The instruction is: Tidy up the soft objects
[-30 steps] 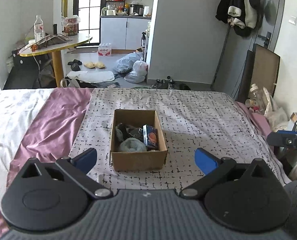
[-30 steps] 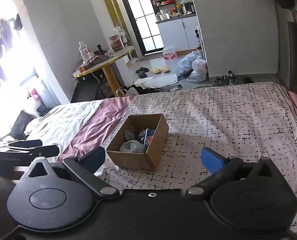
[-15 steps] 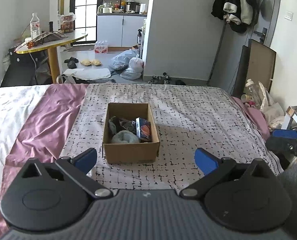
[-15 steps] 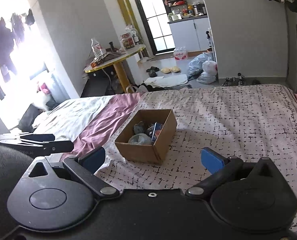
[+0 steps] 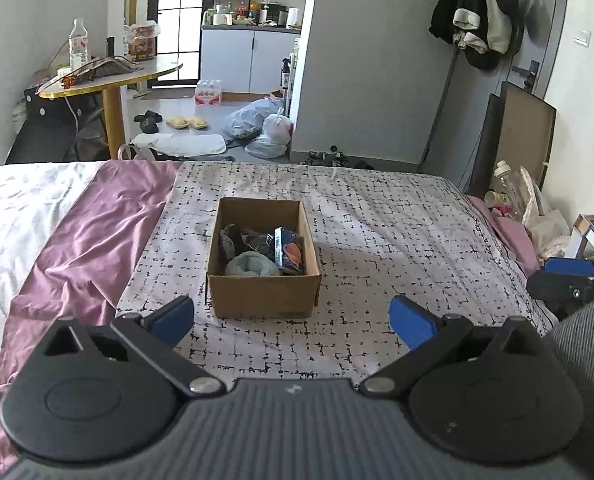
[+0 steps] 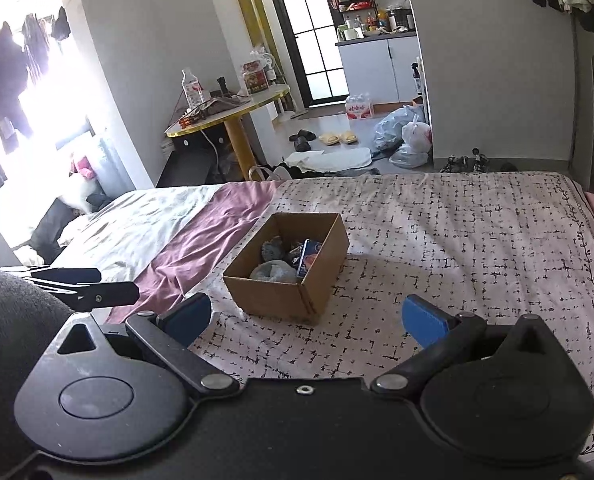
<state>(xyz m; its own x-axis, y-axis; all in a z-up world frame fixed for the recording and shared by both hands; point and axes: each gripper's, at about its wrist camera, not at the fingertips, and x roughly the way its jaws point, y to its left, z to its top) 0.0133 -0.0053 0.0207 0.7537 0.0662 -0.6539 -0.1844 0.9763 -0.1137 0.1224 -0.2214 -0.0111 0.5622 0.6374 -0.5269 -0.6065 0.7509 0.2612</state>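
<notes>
A cardboard box [image 5: 263, 294] stands on the patterned bedspread [image 5: 377, 240]. It holds a rolled grey sock [image 5: 252, 265], dark soft items [image 5: 253, 240] and a small blue carton [image 5: 289, 249]. My left gripper [image 5: 291, 318] is open and empty, just short of the box's near wall. My right gripper [image 6: 305, 318] is open and empty, close to the box [image 6: 289, 296] from its right front corner; the grey sock [image 6: 272, 271] and blue carton [image 6: 309, 255] show inside. Each gripper shows at the other view's edge, the right one [image 5: 569, 276] and the left one [image 6: 77, 284].
A purple sheet [image 5: 93, 232] and a white sheet [image 5: 9, 216] lie left of the bedspread. Beyond the bed's foot are a round yellow table [image 5: 109, 80], slippers [image 5: 187, 122] and plastic bags [image 5: 261, 128] on the floor. Clutter [image 5: 525, 200] sits at the bed's right side.
Both grippers have drawn back and risen a little from the box, so it sits farther off in both views. Both stay open and empty.
</notes>
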